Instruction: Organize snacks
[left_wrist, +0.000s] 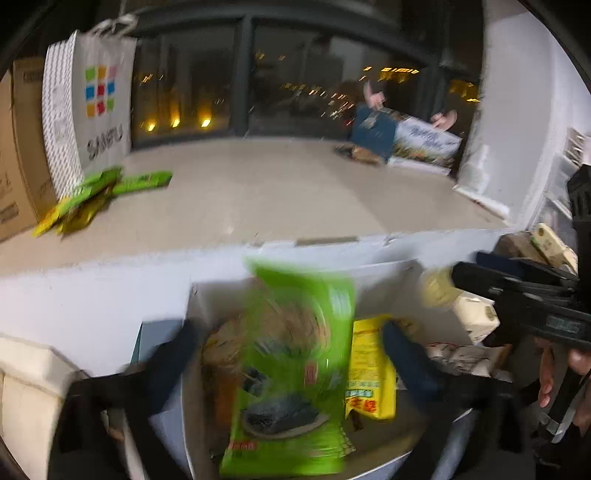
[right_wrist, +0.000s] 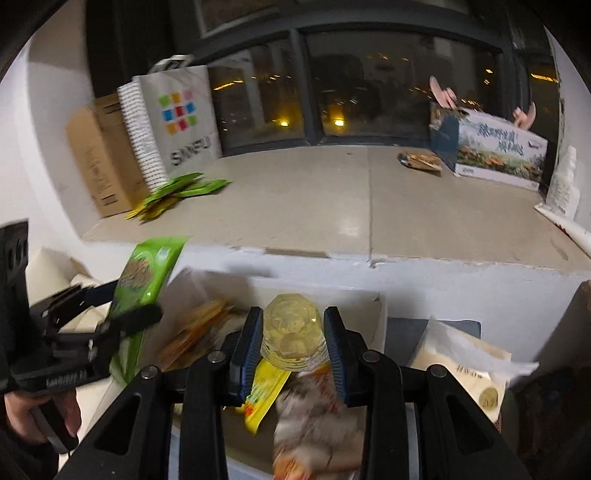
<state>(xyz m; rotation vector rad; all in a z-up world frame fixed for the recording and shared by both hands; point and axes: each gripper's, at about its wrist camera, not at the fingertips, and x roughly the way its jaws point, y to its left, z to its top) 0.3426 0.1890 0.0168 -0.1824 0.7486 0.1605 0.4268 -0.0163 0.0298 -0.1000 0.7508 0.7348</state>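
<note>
Our left claw (left_wrist: 291, 343) pinches a shiny, crinkly green snack bag (left_wrist: 291, 373). Our right claw (right_wrist: 293, 341) squeezes a clear, bumpy plastic snack cup (right_wrist: 291, 328). Only the right view shows the cup clearly, above the white cardboard box (right_wrist: 369, 295).

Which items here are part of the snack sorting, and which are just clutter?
In play: green snack bag in left gripper; clear snack tub in right gripper; yellow packet; white box; green packets on ledge.

Clutter: shopping bag, cardboard box, printed carton.

Both wrist cams sit low and close over the white snack box (left_wrist: 388, 269) (right_wrist: 369, 295), facing the night window (left_wrist: 295, 74) (right_wrist: 369, 85); both share the ledge (left_wrist: 277, 192) (right_wrist: 314, 206).
</note>
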